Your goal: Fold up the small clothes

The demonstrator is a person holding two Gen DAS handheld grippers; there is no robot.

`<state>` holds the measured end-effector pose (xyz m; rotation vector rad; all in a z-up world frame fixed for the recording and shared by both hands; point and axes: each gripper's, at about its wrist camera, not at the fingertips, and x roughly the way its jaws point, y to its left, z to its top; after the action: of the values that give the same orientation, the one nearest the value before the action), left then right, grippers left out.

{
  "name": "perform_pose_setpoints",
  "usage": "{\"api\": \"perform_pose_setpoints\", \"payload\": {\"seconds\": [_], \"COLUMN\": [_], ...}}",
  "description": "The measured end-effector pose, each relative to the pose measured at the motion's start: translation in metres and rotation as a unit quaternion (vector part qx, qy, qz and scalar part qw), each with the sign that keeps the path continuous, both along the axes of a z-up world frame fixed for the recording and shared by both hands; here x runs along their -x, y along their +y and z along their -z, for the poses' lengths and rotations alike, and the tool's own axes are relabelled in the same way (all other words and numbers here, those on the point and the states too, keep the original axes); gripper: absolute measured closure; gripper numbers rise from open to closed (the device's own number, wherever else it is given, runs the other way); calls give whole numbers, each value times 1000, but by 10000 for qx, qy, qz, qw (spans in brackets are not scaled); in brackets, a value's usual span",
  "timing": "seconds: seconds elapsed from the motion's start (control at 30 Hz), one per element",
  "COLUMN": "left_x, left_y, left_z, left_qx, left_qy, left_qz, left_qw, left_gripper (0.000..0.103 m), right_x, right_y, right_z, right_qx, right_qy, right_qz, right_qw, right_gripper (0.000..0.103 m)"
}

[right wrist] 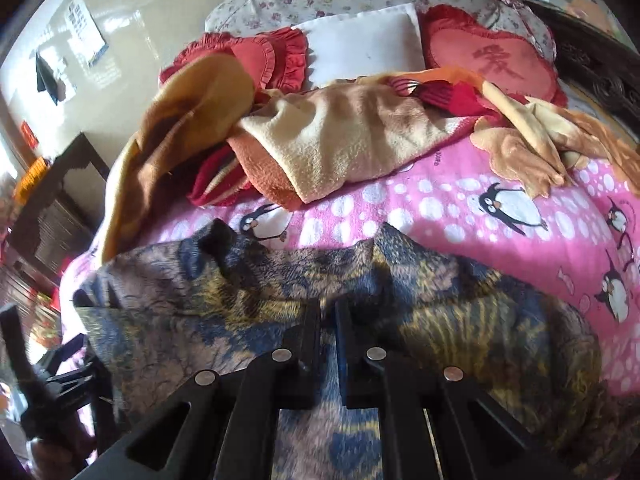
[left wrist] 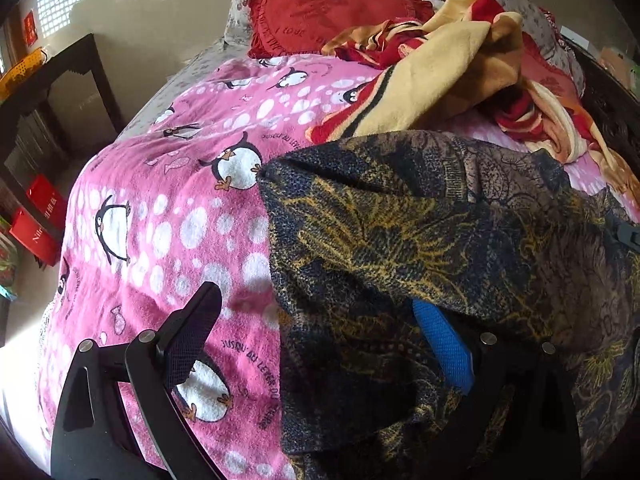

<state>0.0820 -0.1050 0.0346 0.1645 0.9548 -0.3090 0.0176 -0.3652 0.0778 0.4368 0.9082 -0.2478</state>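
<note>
A dark blue garment with a gold and brown floral print [left wrist: 420,240] lies bunched on the pink penguin blanket [left wrist: 168,216]. My left gripper [left wrist: 320,320] is open; its left finger [left wrist: 192,336] rests over the blanket and its blue-padded right finger [left wrist: 444,340] is partly covered by the garment's edge. In the right wrist view my right gripper [right wrist: 328,312] is shut on a fold of the same garment [right wrist: 240,304], which spreads across the pink blanket [right wrist: 480,208]. The left gripper's frame [right wrist: 52,384] shows at the lower left there.
A crumpled beige, orange and red blanket [right wrist: 340,144] lies behind the garment. Red heart cushions [left wrist: 328,12] and a white pillow [right wrist: 368,48] sit at the head of the bed. A dark wooden table [left wrist: 52,92] and red bags [left wrist: 36,220] stand at the left.
</note>
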Motion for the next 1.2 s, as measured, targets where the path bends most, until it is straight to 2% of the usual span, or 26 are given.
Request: {"api": "perform_pose_setpoints", "payload": {"seconds": [0.07, 0.1, 0.2, 0.33, 0.5, 0.6, 0.67, 0.77, 0.8, 0.83, 0.9, 0.97, 1.0, 1.03, 1.07, 1.1, 1.13, 1.2], "left_x": [9, 16, 37, 61, 90, 103, 110, 113, 114, 115, 116, 119, 121, 123, 123, 124, 124, 122], "left_y": [2, 2, 0, -9, -26, -33, -36, -38, -38, -39, -41, -43, -44, -44, -44, -44, -43, -41], "left_z": [-5, -8, -17, -24, -26, -28, -28, -27, -26, -26, -27, -29, -30, -31, -32, -33, -33, -32], "left_qx": [6, 37, 84, 135, 188, 78, 20, 60, 85, 95, 76, 35, 17, -4, -28, -49, -61, -49], "left_qy": [-70, -96, -204, -214, -26, -105, -103, -8, 18, 34, 43, 3, -30, -65, -93, -113, -121, -94], "left_qz": [51, 88, 264, 507, 703, 842, 887, 852, 840, 833, 861, 910, 934, 955, 966, 967, 954, 901], "left_qw": [10000, 9999, 9994, 9984, 9973, 9964, 9960, 9963, 9964, 9965, 9962, 9958, 9956, 9954, 9953, 9952, 9953, 9959], "left_gripper": [6, 6, 6, 6, 6, 6, 6, 6, 6, 6, 6, 6, 6, 6, 6, 6, 6, 6], "right_x": [25, 39, 96, 170, 200, 224, 229, 220, 215, 207, 192, 177, 170, 166, 165, 168, 175, 196], "right_y": [5, 7, 12, 7, 1, -21, -34, -28, -19, -5, 20, 38, 42, 41, 35, 23, 8, -25], "right_z": [-11, -15, -24, -16, -3, -11, -15, -23, -24, -23, -14, 4, 17, 25, 31, 30, 23, 4], "right_qx": [-8, 9, 177, 271, 559, 325, 198, 247, 350, 574, 1162, 1794, 2012, 2027, 1903, 1661, 1254, 180], "right_qy": [-124, -188, -376, -245, 57, -362, -470, -540, -531, -437, -197, 122, 395, 538, 605, 581, 382, -243], "right_qz": [-13, -1, 217, 605, 711, 1276, 1507, 1168, 947, 640, 217, -15, -67, -66, 13, 196, 395, 744], "right_qw": [9999, 9998, 9989, 9975, 9959, 9906, 9873, 9914, 9935, 9953, 9928, 9837, 9787, 9777, 9799, 9842, 9906, 9968], "right_gripper": [74, 57, 54, 54, 54, 54, 54, 53, 48, 37, 24, 24, 27, 45, 57, 75, 84, 92]}}
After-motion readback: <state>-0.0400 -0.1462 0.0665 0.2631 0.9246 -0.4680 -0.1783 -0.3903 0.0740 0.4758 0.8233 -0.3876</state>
